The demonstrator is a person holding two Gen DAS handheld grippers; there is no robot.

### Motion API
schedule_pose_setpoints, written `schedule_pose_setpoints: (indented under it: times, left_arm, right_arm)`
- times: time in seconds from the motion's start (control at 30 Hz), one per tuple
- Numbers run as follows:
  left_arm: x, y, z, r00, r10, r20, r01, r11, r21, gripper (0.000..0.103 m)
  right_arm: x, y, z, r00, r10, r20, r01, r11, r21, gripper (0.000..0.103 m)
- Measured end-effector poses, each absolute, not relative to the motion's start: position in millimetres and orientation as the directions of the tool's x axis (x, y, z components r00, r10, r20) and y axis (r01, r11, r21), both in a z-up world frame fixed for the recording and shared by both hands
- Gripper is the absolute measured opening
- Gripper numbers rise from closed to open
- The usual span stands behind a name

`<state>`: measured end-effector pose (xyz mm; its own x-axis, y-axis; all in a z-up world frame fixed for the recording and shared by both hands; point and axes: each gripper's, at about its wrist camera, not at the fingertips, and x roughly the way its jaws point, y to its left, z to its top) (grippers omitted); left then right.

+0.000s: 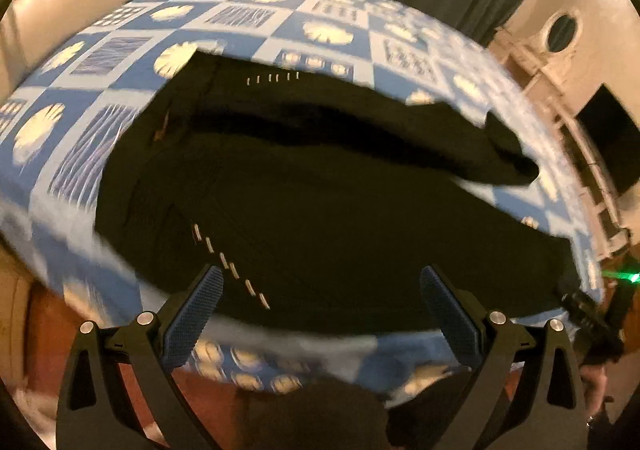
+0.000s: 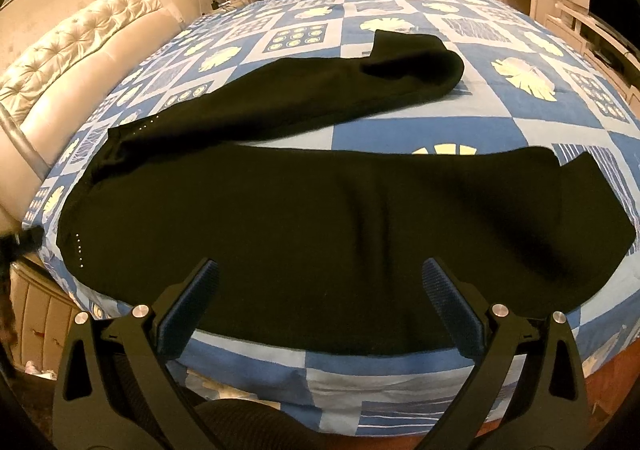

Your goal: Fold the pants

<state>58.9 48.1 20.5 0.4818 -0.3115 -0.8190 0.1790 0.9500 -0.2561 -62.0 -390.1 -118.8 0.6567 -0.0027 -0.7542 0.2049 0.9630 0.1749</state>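
Black pants (image 1: 320,201) spread flat on a blue patchwork bedspread (image 1: 100,61), nothing folded yet as far as I can tell.

Left wrist view first: the left gripper (image 1: 320,286) is wide open, nothing between its blue pads (image 1: 200,310), hovering just off the near edge of the bed. The pants sit straight ahead of it and run crosswise, so their long axis goes left to right across its fingers. The waist end, with a row of little silver studs (image 1: 228,266), is just ahead of its left finger. The far leg angles away up and to the right. This view is pretty smeared, so don't trust the fine detail.

Right wrist view: the right gripper (image 2: 320,286) is open too, empty, jaws spread wide. The near leg (image 2: 320,217) lies right in front of it, again crosswise, with its hem (image 2: 592,201) off to the right. The other leg (image 2: 320,89) splays away beyond it, with its cuff (image 2: 420,53) ahead and slightly right. The headboard (image 2: 80,61) is off to the left.

My read: the left gripper is closer to the waist and the right one to the leg ends. Both legs need stacking first, and since they fan apart, the far leg has to come toward the grippers.
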Motion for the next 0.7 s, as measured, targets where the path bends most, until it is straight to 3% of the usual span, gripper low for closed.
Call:
schedule_pose_setpoints:
  times: [0.3,0.47,0.7]
  left_arm:
    - [215.2,126.3,15.9,0.571,-0.184,-0.800,0.268,0.963,-0.030,0.099]
    - [307.4,158.4,-30.5,0.534,-0.116,-0.838,0.204,0.979,-0.005,0.099]
    - [364.5,164.0,-67.7,0.498,-0.188,-0.847,0.223,0.971,-0.085,0.098]
  right_arm:
    - [-44.3,-398.3,-106.3,0.659,0.018,-0.752,0.179,0.967,0.180,0.101]
    - [-16.2,-396.1,-105.8,0.652,0.051,-0.757,0.152,0.968,0.197,0.101]
    - [23.9,-392.0,-107.7,0.643,0.129,-0.755,0.084,0.968,0.237,0.101]
